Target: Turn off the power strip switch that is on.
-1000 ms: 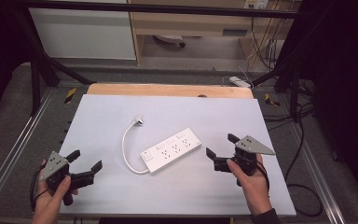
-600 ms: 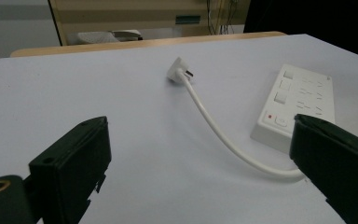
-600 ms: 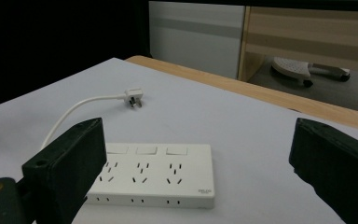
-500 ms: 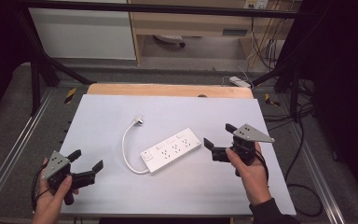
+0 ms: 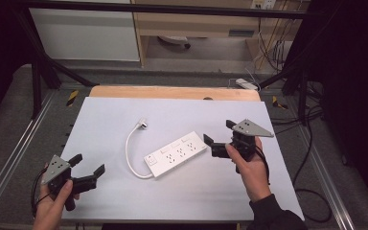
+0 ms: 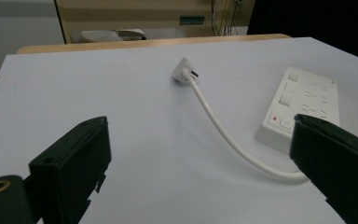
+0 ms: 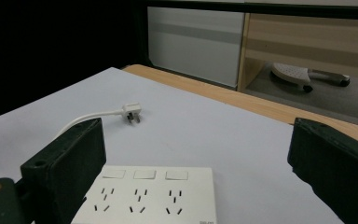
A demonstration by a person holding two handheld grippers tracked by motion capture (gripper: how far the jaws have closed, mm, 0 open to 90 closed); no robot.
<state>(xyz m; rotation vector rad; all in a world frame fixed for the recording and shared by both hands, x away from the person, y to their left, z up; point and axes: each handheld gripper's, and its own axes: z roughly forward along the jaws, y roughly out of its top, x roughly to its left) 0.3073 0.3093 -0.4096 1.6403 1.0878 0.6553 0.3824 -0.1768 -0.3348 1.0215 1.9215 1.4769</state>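
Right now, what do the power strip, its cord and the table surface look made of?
Power strip: apparently hard white plastic, smooth moulded faces.
Cord: likely flexible rubbery sheath, lying in a curve.
Table surface: matte pale sheet, material unclear; wood-look edge at back.

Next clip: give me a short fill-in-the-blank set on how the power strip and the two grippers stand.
1. The power strip on the table is coloured ____.
2. The right gripper has its jaws ____, close to one end of the strip.
3. The left gripper holds ____.
4. The plug at the end of the cord lies ____ on the table.

Missing words: white; open; nothing; loose
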